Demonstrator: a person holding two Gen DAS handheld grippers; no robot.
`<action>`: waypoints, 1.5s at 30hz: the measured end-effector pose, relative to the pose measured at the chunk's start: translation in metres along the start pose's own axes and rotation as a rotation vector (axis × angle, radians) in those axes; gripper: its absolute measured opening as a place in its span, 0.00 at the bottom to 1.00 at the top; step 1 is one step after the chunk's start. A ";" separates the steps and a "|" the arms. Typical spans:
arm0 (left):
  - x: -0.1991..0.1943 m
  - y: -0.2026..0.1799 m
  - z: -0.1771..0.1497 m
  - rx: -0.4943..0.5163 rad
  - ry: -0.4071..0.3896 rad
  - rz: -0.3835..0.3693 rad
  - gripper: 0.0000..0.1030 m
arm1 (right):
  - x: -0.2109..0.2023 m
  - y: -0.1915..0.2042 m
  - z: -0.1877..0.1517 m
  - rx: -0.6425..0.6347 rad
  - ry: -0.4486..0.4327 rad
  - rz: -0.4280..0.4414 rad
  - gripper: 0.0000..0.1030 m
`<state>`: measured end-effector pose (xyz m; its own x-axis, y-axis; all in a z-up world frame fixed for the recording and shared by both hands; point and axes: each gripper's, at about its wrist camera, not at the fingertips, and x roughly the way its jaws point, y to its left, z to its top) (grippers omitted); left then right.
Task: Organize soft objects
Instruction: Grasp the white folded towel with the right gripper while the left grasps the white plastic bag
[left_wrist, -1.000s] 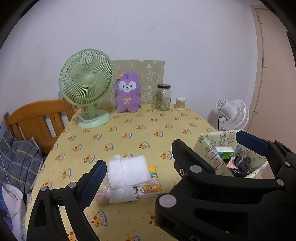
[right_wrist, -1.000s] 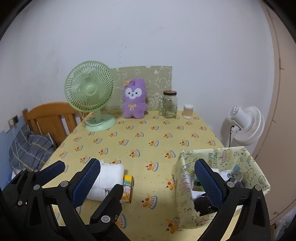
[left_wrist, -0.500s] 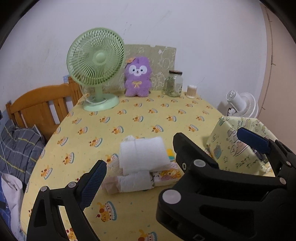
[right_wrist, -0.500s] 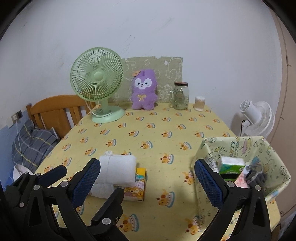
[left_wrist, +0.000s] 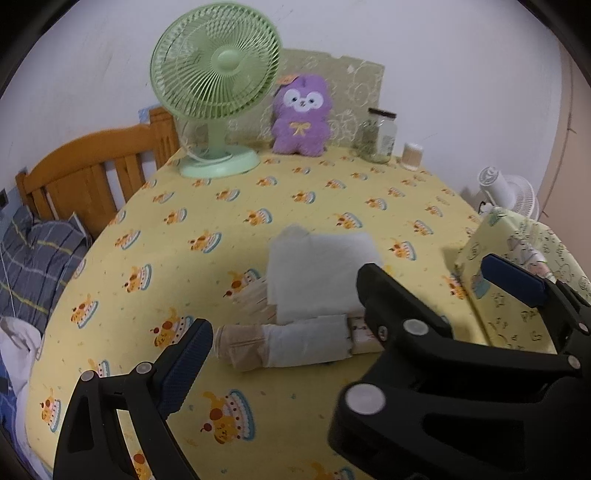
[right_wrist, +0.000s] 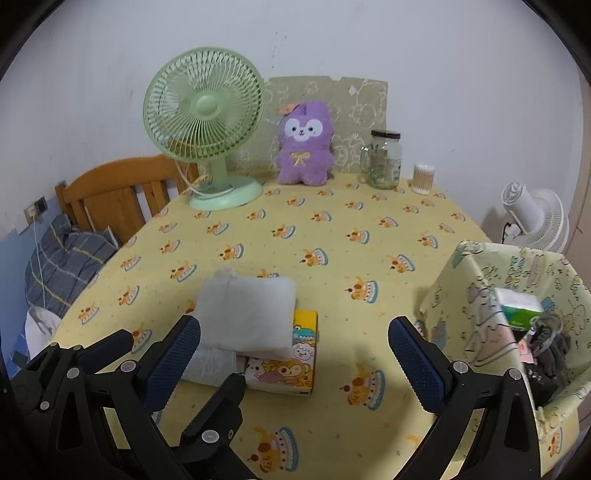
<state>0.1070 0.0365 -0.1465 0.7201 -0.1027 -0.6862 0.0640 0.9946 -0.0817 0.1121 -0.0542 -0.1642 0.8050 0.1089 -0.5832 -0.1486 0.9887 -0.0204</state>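
Note:
A folded white towel (left_wrist: 317, 273) lies on the yellow tablecloth, over a rolled white cloth (left_wrist: 306, 343) and a beige cloth (left_wrist: 243, 347). In the right wrist view the towel (right_wrist: 247, 314) partly covers a cartoon tissue pack (right_wrist: 291, 365). A patterned fabric basket (right_wrist: 461, 295) stands at the right and holds a green tissue pack (right_wrist: 517, 310) and dark items. My left gripper (left_wrist: 351, 314) is open, just short of the pile. My right gripper (right_wrist: 295, 365) is open above the tissue pack. A purple plush (right_wrist: 304, 144) sits at the back.
A green desk fan (right_wrist: 207, 125), a glass jar (right_wrist: 384, 158) and a small cotton-swab pot (right_wrist: 423, 179) stand along the far edge. A wooden chair (right_wrist: 110, 195) with a plaid cloth is at the left. A white fan (right_wrist: 535, 218) stands beyond the table's right side.
Both grippers have moved forward and down toward the towel pile, which now looks larger and nearer. The basket has slid to the right edge of the left wrist view. Both stay open.

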 end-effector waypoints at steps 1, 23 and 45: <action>0.003 0.002 -0.001 -0.005 0.009 0.001 0.93 | 0.003 0.001 -0.001 -0.001 0.006 0.001 1.00; 0.033 0.021 -0.003 -0.028 0.110 0.007 0.64 | 0.045 0.017 -0.003 -0.047 0.079 0.006 1.00; 0.041 0.025 0.003 0.006 0.088 0.049 0.41 | 0.069 0.024 -0.003 -0.030 0.146 0.028 0.30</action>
<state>0.1398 0.0573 -0.1747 0.6590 -0.0551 -0.7501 0.0345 0.9985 -0.0430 0.1620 -0.0234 -0.2075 0.7088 0.1180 -0.6955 -0.1888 0.9817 -0.0259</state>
